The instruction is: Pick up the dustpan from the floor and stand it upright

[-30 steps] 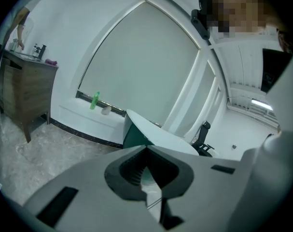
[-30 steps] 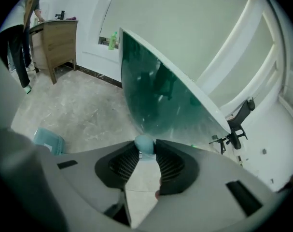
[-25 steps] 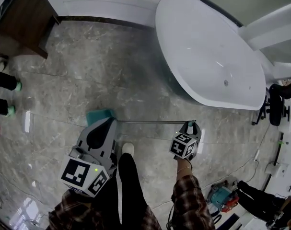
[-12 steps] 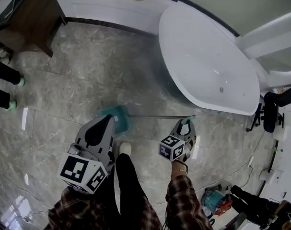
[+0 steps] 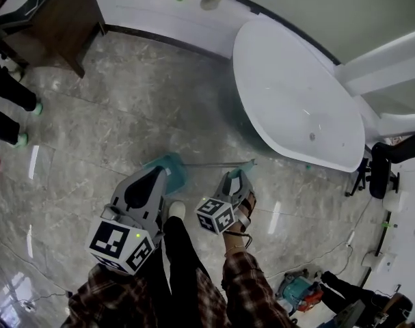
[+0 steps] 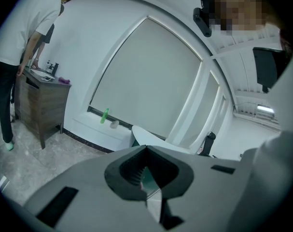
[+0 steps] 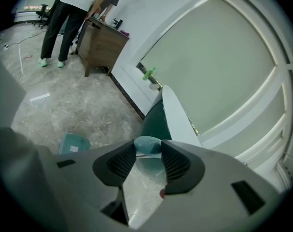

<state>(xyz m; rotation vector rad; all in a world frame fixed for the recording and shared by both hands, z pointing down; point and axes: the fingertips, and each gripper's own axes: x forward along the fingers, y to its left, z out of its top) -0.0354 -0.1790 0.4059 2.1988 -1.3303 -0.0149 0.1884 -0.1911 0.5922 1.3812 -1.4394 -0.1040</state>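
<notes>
Right claw (image 5: 238,178) wider, nearer left claw (image 5: 158,173)

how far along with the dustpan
Done: the dustpan is raised by its handle end, pan on the floor. In hand: that end sits between the jaws of the right gripper, which have just been opening. Left: handle looks tilted, so standing it upright remains; left gripper shut, empty.

- Teal plastic dustpan (image 5: 167,171) with a long, thin grey metal handle (image 5: 217,163); its pan rested on the grey marbled floor (image 5: 91,128).
- Pan's face (image 7: 74,143) carried a small white label.
- Handle ran from the pan toward the right in the head view; steepness of its rise not determinable.
- Teal grip cap (image 7: 147,144) closed the handle's free end, well apart from the pan.
</notes>
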